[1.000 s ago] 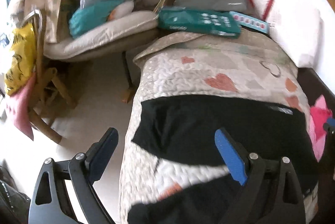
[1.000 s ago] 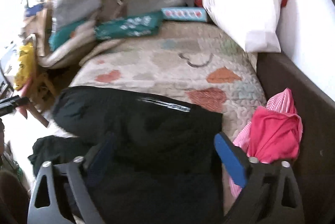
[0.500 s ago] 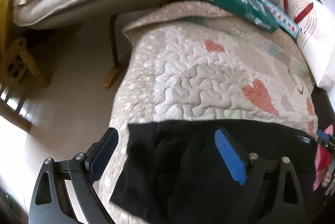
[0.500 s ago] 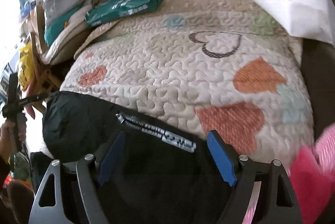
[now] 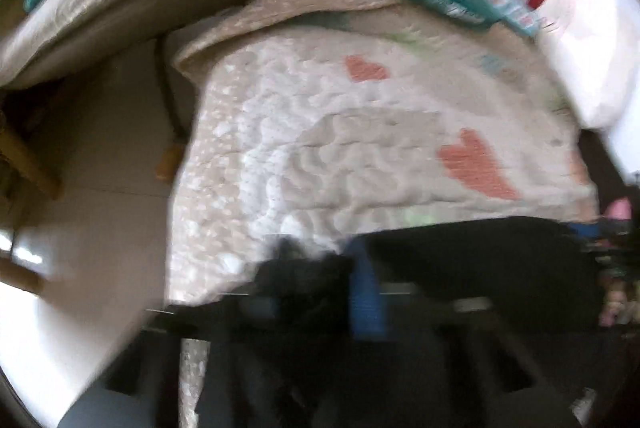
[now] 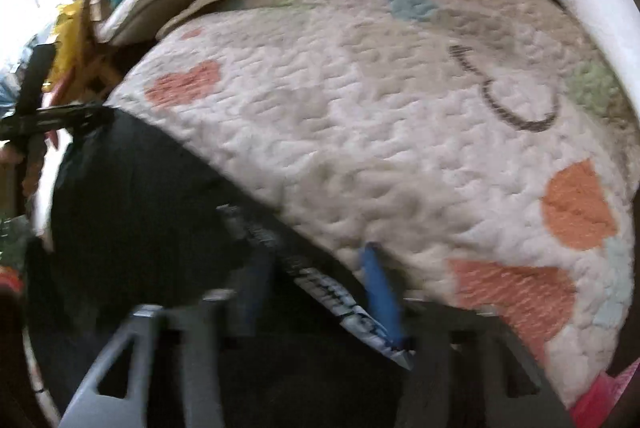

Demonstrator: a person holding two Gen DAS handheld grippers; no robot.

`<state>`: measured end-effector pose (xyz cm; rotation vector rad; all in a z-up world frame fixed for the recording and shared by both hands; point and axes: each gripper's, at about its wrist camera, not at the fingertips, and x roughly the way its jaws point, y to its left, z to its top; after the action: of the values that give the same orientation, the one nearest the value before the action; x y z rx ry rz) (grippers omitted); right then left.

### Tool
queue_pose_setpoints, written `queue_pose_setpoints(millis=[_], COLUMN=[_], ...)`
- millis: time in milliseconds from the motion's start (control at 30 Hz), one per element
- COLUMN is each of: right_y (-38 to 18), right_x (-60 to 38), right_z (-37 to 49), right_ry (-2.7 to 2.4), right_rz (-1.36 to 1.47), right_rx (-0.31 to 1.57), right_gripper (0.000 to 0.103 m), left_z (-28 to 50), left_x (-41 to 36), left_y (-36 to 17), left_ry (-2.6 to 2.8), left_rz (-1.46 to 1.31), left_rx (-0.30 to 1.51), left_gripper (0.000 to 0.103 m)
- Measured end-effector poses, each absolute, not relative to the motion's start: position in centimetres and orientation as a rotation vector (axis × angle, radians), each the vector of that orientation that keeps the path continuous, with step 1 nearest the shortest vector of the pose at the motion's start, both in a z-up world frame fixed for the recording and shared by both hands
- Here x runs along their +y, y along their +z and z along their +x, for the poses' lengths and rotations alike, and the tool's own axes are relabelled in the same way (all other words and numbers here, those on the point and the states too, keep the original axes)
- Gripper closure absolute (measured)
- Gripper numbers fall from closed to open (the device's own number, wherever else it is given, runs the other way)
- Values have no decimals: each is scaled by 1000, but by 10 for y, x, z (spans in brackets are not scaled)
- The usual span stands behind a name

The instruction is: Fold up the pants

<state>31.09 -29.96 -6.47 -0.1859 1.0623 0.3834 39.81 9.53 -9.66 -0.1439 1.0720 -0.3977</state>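
Two grippers, left (image 5: 316, 292) and right (image 6: 316, 292), each clench an edge of the black pants (image 6: 160, 212) on the quilt (image 6: 360, 108), apparently to fold them.

Both of your pictures are blurry, like the cameras are shaking. The blur is worst near the bottom, where the left gripper (image 5: 320, 292) and right gripper (image 6: 316, 288) look smeared. Bright white light glares in at the left edges. The quilt (image 6: 360, 116) looks well lit. Everything bends round at the dark corners.
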Motion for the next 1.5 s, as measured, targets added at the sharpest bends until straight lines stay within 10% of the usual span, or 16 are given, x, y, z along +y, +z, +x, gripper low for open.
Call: queue_pose_setpoints(millis=[133,633,1167,1400,1500], right_y=[-59,9,-61,-70,-71], right_x=[-291,-279,-246,-242,-240], right_z=[300,182,26,18,13], right_ry=[372,323,359,348,333], right_rz=[-231,-259,-357,-373,-386], right_rx=[1056,964,1152,1172,1176], right_gripper=[93,97,97,92,69], left_z=[378,243,101,92,96], left_x=[83,89,99,129,162], left_y=[-70,25,-45,-27,-14], left_ry=[-408,-419,-342,-294,-256], left_rz=[-44,58,395,316,152], left_rx=[1020,821,923,901,894], left_gripper=[89,89,82,58,56])
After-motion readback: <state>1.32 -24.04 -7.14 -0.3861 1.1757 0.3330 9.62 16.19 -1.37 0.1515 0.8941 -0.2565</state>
